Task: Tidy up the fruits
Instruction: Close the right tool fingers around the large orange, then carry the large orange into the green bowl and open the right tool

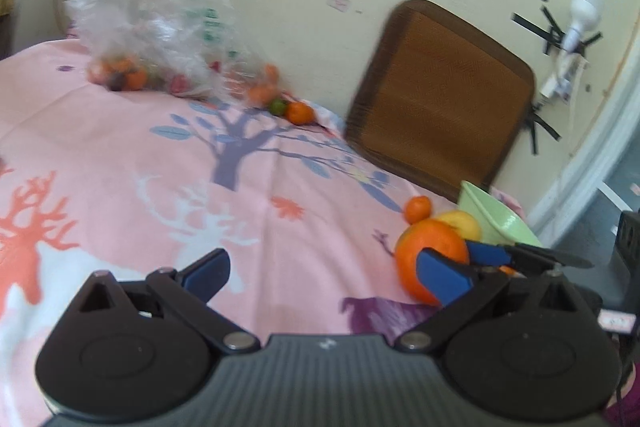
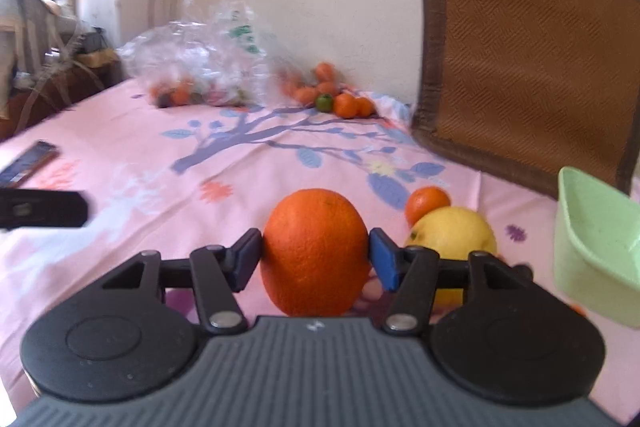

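Observation:
My right gripper (image 2: pixel 316 259) is shut on a large orange (image 2: pixel 316 251), its blue pads pressed on both sides of the fruit. The same orange (image 1: pixel 430 259) shows at the right of the left wrist view. A yellow lemon (image 2: pixel 452 239) and a small tangerine (image 2: pixel 426 203) lie just behind it, beside a light green bowl (image 2: pixel 596 247). My left gripper (image 1: pixel 324 273) is open and empty above the pink cloth (image 1: pixel 160 167). A clear plastic bag (image 2: pixel 208 67) with several fruits lies at the back, loose tangerines (image 2: pixel 344 105) and a green lime (image 2: pixel 325 102) next to it.
A brown woven chair back (image 2: pixel 528 59) stands behind the table at the right. A dark flat remote-like object (image 2: pixel 28 163) lies at the left edge. The wall runs close behind the bag.

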Tool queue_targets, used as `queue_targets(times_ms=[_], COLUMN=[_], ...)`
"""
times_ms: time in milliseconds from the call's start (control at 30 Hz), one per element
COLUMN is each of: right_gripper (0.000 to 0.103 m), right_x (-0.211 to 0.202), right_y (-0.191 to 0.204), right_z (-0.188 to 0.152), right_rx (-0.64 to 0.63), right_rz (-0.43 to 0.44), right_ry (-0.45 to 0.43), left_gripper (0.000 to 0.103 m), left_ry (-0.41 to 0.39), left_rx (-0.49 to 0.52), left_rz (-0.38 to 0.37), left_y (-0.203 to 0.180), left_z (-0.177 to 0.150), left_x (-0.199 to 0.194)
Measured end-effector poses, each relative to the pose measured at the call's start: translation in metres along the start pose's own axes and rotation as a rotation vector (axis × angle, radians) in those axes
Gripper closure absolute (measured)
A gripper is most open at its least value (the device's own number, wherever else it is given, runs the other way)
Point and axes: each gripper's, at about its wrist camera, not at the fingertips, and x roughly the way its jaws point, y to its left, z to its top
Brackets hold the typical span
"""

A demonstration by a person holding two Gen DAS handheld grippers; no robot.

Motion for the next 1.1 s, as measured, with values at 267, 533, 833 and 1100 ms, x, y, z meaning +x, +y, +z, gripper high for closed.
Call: queue_targets(times_ms=[267,533,833,1100], right_gripper=[0.041,0.036,0.043,0.044], right_x=[-0.04,-0.03,-0.012,-0.058], right_y=[0.02,0.006,-0.007,-0.058], right_z=[-0.031,-0.035,-0.05,-0.051], right_rx=[-0.205,-0.089,0.053,0.051], right_rz=[0.032,0.09,0.158,-0.039], right_ry=[-0.033,-0.032,-0.009,-0.19], left_gripper=[0.0,0.048,0.044,0.044], left_ry=[0.115,0.15,0.173,0.125], left_rx=[0.09,0.237,0.257,0.373], left_rz=[-0.214,-0.12,-0.081,-0.206], left_y=[-0.058,-0.093,-0.102,-0.182], left_z=[-0.003,-0.012,-0.009,0.019], left_x=[0.031,0.051,0.052,0.084])
